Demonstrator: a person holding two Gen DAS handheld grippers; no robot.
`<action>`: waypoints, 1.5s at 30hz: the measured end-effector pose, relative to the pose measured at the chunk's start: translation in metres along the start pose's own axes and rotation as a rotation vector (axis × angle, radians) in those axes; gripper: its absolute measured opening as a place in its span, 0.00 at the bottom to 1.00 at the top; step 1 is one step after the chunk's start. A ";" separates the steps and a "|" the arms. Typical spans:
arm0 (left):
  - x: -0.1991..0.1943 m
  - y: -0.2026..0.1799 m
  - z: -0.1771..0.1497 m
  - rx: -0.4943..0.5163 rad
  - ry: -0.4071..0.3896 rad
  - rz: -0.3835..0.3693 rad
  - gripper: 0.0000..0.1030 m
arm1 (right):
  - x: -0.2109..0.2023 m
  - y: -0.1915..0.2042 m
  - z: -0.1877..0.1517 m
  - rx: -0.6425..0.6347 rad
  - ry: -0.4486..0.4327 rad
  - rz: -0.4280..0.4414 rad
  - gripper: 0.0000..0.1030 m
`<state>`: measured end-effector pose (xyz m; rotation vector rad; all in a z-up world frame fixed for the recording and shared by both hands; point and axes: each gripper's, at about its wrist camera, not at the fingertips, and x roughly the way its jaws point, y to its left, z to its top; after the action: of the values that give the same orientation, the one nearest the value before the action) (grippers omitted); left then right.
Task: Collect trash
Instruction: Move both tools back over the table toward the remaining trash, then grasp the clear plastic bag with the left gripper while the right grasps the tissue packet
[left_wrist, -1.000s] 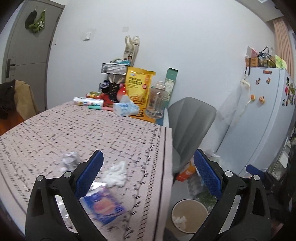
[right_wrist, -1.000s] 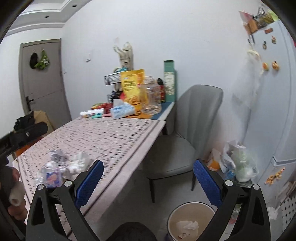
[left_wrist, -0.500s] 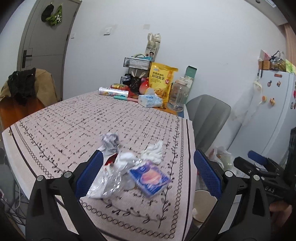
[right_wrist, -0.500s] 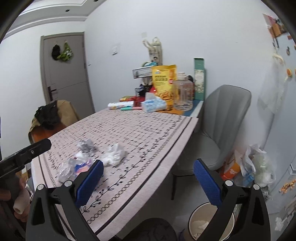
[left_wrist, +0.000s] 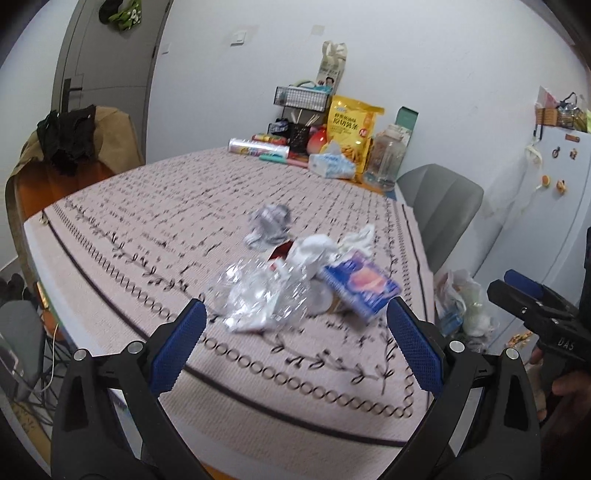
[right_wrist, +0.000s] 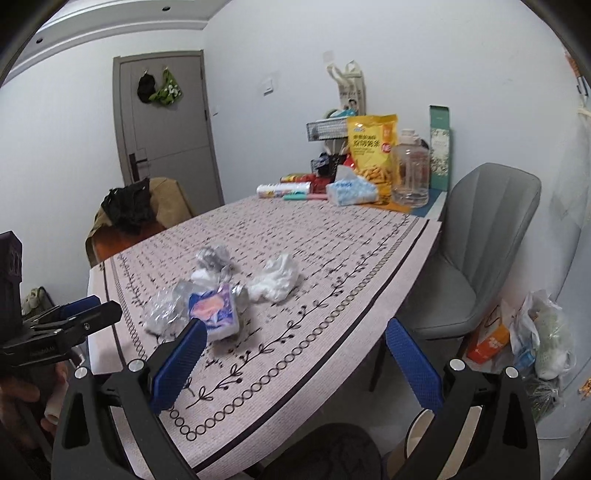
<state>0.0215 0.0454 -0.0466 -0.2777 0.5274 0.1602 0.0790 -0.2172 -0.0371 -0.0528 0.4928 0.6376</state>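
A heap of trash lies near the table's front edge: clear crumpled plastic (left_wrist: 258, 295), a blue packet with a pink picture (left_wrist: 360, 284), white crumpled tissue (left_wrist: 354, 238) and a grey crumpled wad (left_wrist: 269, 221). The same heap shows in the right wrist view: the packet (right_wrist: 216, 310), the tissue (right_wrist: 275, 278), the wad (right_wrist: 212, 258). My left gripper (left_wrist: 295, 339) is open and empty, just short of the plastic. My right gripper (right_wrist: 295, 354) is open and empty, above the table edge to the right of the heap. A bin rim (right_wrist: 415, 430) shows low, mostly hidden.
The patterned tablecloth (left_wrist: 147, 206) covers the table. Groceries, a tissue pack (left_wrist: 332, 166) and a jar (left_wrist: 386, 158) stand at the far end. A grey chair (right_wrist: 480, 251) stands at the right, bags (right_wrist: 535, 332) on the floor beside it. A fridge (left_wrist: 554, 206) is further right.
Both grippers have swung left and up from the bin and chair toward the table. The trash heap now sits centred before the left gripper. Nothing was taken hold of.
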 end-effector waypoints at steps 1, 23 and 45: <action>0.001 0.003 -0.002 -0.007 0.009 0.000 0.94 | 0.002 0.003 0.000 -0.009 0.008 0.008 0.93; 0.083 0.013 0.007 0.030 0.252 0.077 0.86 | 0.058 0.032 0.000 -0.062 0.159 0.128 0.92; 0.101 0.029 0.030 0.083 0.297 0.001 0.89 | 0.092 0.036 0.013 -0.051 0.219 0.136 0.92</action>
<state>0.1156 0.0901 -0.0809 -0.2205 0.8267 0.0982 0.1270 -0.1344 -0.0637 -0.1392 0.6959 0.7825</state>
